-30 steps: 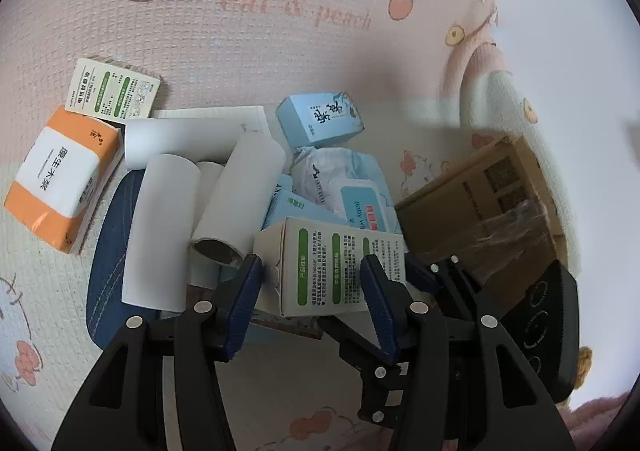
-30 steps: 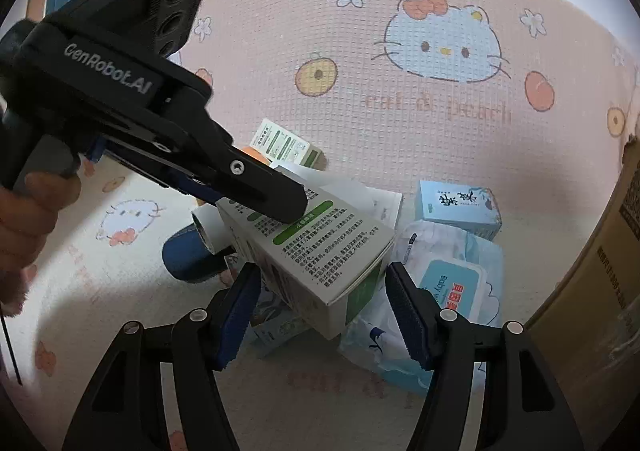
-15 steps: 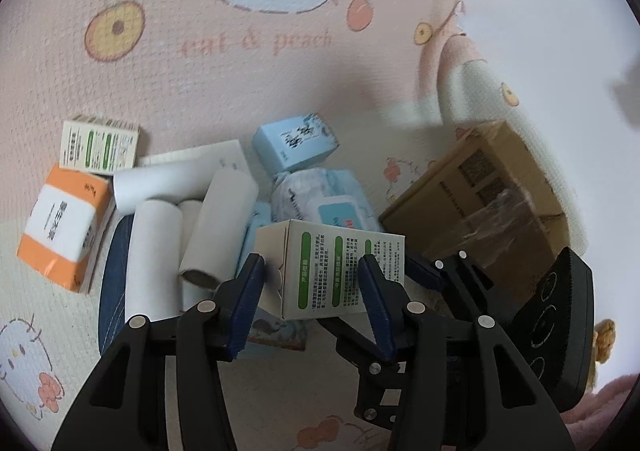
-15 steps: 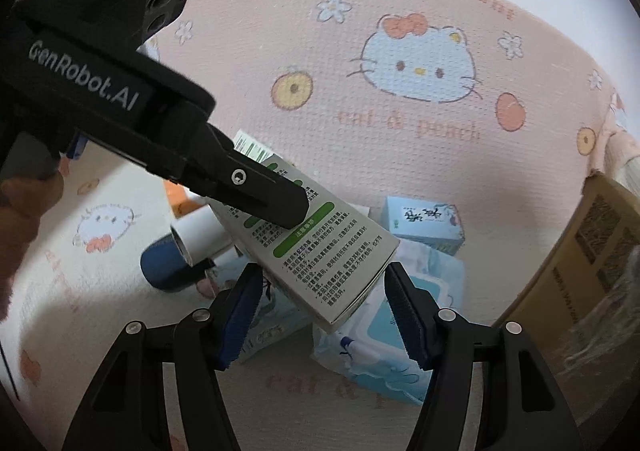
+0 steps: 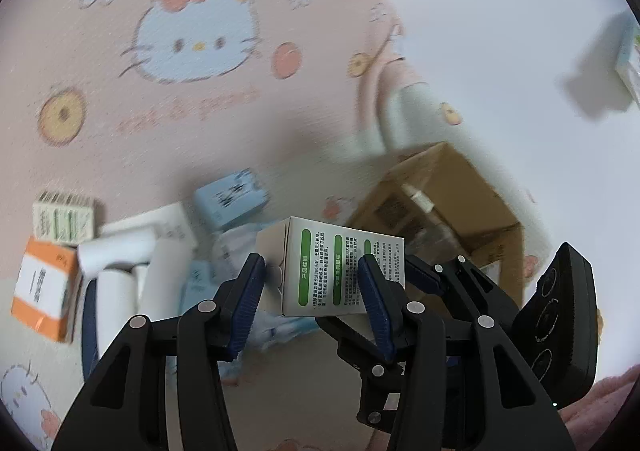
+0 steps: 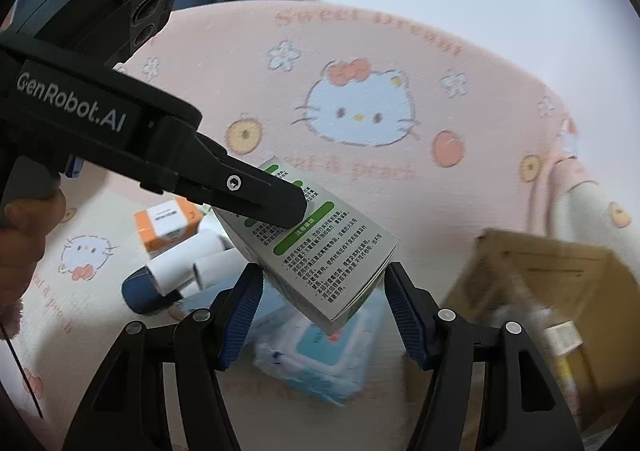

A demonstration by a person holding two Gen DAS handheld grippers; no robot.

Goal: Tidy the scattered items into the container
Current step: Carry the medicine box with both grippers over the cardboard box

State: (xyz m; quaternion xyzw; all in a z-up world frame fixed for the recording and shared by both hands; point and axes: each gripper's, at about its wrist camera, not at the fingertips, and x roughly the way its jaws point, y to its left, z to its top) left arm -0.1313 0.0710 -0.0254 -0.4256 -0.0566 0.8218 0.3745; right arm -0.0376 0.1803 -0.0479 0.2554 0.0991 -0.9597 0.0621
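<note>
White box with green labels (image 5: pixel 340 271) clamped at 2 ends: left gripper (image 5: pixel 312 283) and right gripper (image 6: pixel 324 291), jaws spread wide, above pink cartoon mat (image 6: pixel 360 51), beside cardboard container (image 5: pixel 460 203).

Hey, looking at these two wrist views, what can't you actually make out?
- Cardboard box interior: right wrist view, motion blur.
- White and green box print: left wrist view, too small to read.
- Wipes pack: right wrist view, partly hidden by the held box.
- Paper rolls: left wrist view, blurred; the count is unclear.

Black plastic left gripper (image 5: pixel 311 289) and right gripper (image 6: pixel 323 301): ribbed blue pads, silver screws, white "GenRobot.AI" lettering.
</note>
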